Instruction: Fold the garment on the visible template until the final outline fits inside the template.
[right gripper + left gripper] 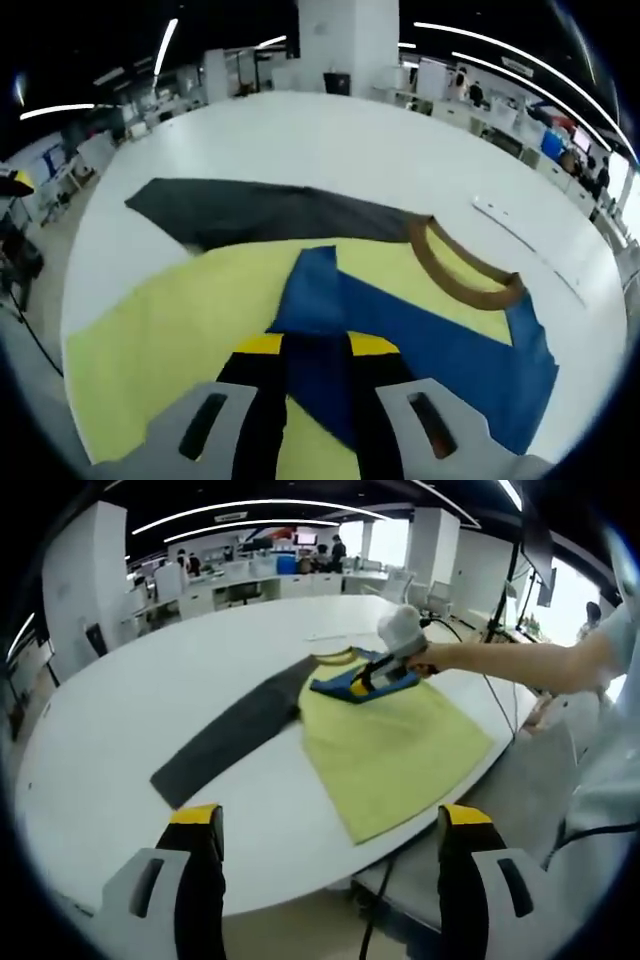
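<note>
A yellow garment [395, 750] with a brown collar [465, 278] and blue sleeves lies on the white table [150, 680]. Part of it covers the dark grey template [225, 742], which reaches out to the left. One blue sleeve [440, 345] is folded over the yellow body. My right gripper [316, 346] is shut on this sleeve, with blue cloth between its yellow-tipped fingers. In the left gripper view the right gripper [385, 670] is held by a person's arm over the collar end. My left gripper [330, 820] hangs open above the table's near edge, holding nothing.
The person's sleeve and body [605, 770] stand at the table's right side. A cable [495, 695] runs across the table's right end past a stand [510, 585]. A thin white strip [505, 218] lies beyond the collar. Desks and chairs [250, 580] stand behind.
</note>
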